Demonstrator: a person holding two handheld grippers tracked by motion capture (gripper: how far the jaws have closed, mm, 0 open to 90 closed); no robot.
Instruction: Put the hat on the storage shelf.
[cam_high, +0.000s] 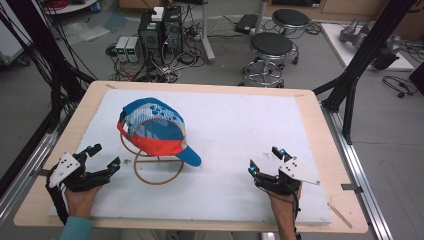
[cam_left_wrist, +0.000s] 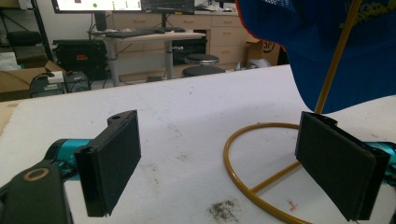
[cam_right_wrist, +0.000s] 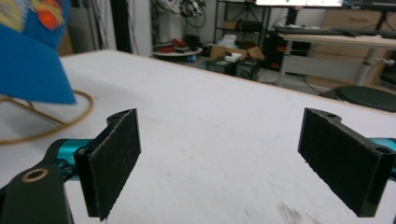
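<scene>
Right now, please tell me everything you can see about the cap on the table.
The baseball cap is blue with white patterned panels, an orange-red band around the opening and a blue brim pointing toward the person's right. It looks like light fabric. It hangs tilted on a thin golden wire stand, whose ring base lies on the white table cover. Both tongs are apart from it.

text: none legible | cap (cam_high: 152, 127): pattern only | monitors (cam_left_wrist: 121, 4): unreadable
</scene>
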